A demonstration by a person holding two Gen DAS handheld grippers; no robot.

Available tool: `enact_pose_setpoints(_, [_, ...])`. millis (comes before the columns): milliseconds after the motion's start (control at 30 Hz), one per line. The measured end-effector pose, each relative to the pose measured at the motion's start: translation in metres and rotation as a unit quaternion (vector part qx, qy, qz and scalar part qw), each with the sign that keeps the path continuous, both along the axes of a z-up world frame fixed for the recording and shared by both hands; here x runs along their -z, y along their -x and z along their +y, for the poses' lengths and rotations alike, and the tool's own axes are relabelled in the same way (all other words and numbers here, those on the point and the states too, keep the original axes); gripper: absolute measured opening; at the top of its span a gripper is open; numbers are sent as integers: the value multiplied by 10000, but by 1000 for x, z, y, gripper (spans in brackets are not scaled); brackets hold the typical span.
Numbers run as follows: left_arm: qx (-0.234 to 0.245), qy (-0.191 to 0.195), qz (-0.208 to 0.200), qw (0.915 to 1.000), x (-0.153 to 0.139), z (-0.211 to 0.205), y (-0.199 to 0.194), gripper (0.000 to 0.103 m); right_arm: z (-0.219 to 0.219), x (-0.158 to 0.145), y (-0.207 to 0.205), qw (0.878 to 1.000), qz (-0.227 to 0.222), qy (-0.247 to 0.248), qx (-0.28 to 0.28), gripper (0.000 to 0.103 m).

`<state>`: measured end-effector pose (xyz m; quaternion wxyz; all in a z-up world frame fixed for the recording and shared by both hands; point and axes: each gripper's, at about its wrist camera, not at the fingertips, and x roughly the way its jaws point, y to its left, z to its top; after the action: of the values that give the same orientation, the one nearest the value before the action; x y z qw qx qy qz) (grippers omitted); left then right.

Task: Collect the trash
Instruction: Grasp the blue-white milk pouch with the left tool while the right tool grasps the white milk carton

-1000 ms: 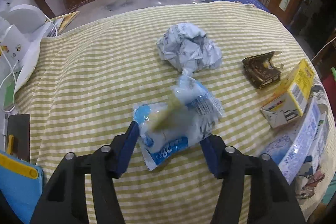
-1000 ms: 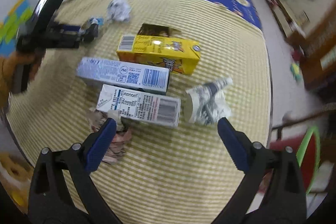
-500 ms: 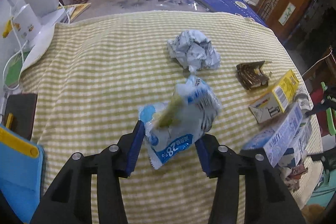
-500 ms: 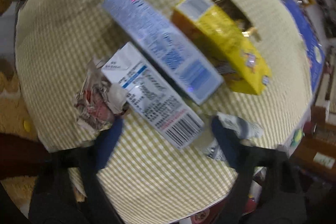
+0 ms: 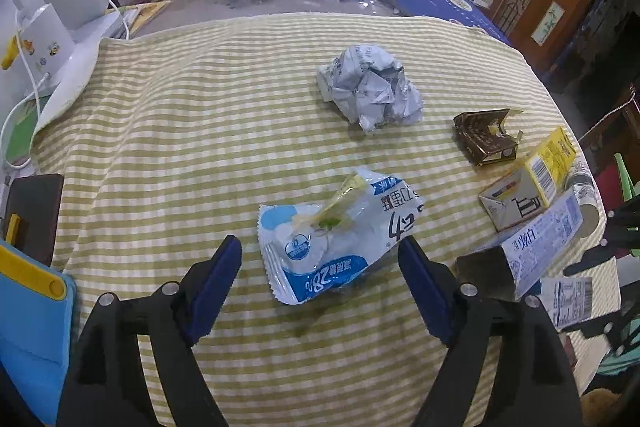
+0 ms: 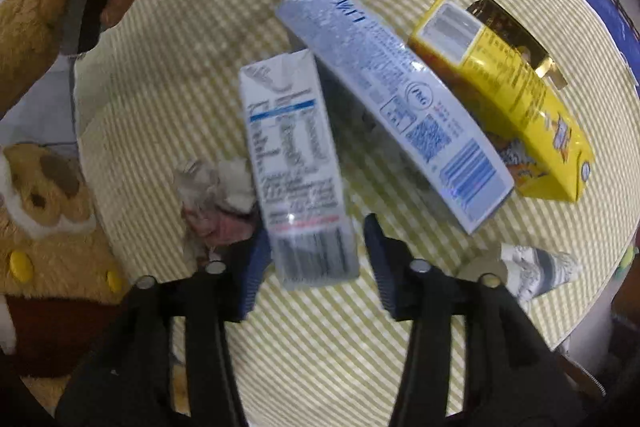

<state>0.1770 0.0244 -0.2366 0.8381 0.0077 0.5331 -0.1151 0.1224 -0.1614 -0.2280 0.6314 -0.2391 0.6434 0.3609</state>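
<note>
1. The left gripper (image 5: pixel 320 267) is opening: its blue pads stand wide on either side of the blue-and-white wrapper (image 5: pixel 340 239), neither pad touching it.
2. The wrapper lies flat on the yellow-striped tablecloth (image 5: pixel 180 147), toward the near edge of the table, its near end between the fingertips.
3. The right gripper (image 6: pixel 314 259) points straight down and is closing around the near end of the white carton (image 6: pixel 296 163). The left pad lies against the carton's side; a sliver of cloth shows before the right pad.
4. The white carton lies close to the table's near edge, beside a crumpled pink-and-white wad (image 6: pixel 218 199).
5. Behind it the long blue box (image 6: pixel 392 99) leans on the yellow carton (image 6: pixel 516 99).
6. A crumpled paper ball (image 5: pixel 368 89) sits toward the table's middle.
</note>
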Motion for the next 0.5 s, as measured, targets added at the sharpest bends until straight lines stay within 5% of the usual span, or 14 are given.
enact_pose_setpoints(100, [62, -88, 45, 9999, 3, -3, -3, 77, 6, 2, 1, 9993, 123, -240, 256, 60])
enact_pose_setpoints(267, [167, -207, 90, 9996, 6, -7, -2, 75, 14, -10, 12, 9980, 24, -516, 377, 41])
enact_pose_setpoints(367, [178, -291, 201, 9992, 12, -9, -1, 50, 6, -19, 11, 9945, -42, -795, 682, 40])
enact_pose_setpoints(500, [79, -250, 164, 9995, 10, -8, 2, 42, -13, -38, 13, 9765, -118, -1586, 1455, 40])
